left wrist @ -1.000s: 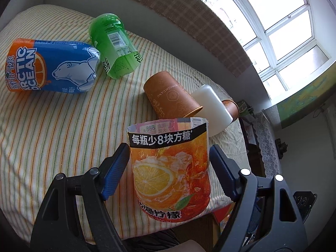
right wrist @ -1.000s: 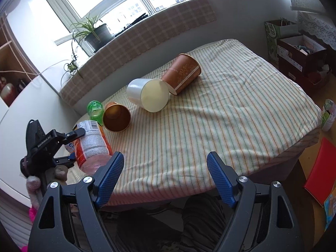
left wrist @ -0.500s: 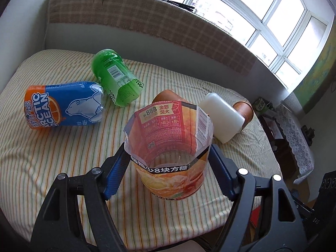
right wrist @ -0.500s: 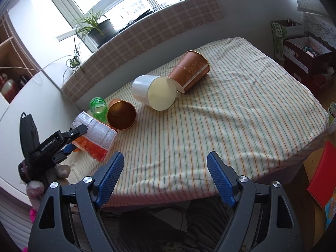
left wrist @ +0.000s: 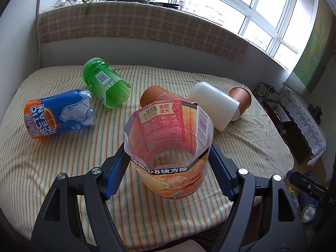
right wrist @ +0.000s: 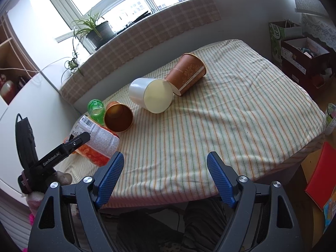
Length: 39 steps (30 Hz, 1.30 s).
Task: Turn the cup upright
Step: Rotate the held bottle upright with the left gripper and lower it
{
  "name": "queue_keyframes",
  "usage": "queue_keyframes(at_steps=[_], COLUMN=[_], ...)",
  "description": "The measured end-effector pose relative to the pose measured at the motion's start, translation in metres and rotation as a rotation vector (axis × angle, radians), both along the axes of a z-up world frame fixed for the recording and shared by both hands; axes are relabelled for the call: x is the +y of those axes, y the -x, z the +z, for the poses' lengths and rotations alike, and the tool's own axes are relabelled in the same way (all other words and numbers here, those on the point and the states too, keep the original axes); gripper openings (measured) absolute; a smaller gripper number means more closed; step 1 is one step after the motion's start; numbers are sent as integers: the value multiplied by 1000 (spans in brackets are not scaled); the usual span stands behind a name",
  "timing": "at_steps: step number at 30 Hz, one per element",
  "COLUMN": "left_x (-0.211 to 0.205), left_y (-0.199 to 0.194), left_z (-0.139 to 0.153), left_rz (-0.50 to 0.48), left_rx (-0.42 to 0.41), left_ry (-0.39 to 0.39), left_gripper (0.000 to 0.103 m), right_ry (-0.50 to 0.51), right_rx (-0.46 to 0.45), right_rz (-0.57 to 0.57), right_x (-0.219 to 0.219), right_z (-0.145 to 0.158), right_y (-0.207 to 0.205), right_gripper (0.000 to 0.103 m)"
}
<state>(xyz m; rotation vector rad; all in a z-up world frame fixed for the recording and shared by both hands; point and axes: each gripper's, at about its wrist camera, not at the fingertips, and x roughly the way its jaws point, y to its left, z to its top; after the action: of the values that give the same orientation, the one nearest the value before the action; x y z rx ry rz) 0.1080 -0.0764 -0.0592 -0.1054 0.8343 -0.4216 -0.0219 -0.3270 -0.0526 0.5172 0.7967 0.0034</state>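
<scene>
On the striped bedcover point(left wrist: 63, 168) the cut-off lemon-tea bottle cup point(left wrist: 171, 159) is clamped between the pads of the left gripper point(left wrist: 168, 166), mouth up, long axis slightly tilted, base low over the cloth. The right gripper point(right wrist: 164, 174) is spread and holds nothing, well apart.

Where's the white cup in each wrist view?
Left wrist: white cup lies on its side right of centre, behind the orange cut bottle in the left gripper.
Right wrist: white cup lies at centre, open mouth toward the camera.
Shared landmark: the patterned brown cup touching it.
</scene>
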Motion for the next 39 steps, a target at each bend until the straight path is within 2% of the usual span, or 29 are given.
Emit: queue_keyframes(at_steps=[10, 25, 33, 39], left_x=[-13, -25, -24, -18], left_y=[7, 13, 15, 20], left_z=[-2, -4, -6, -10], left_rz=[-18, -53, -60, -61], left_rx=[-15, -2, 19, 32], left_ry=[-9, -10, 8, 17], left_gripper=[78, 81, 90, 91], right_ry=[67, 59, 62, 73], right_rx=[-20, -23, -27, -32], right_rz=[-1, 5, 8, 20], right_x=[5, 3, 2, 5], right_z=[6, 6, 6, 7], right_y=[0, 2, 3, 0], right_gripper=[81, 81, 81, 81])
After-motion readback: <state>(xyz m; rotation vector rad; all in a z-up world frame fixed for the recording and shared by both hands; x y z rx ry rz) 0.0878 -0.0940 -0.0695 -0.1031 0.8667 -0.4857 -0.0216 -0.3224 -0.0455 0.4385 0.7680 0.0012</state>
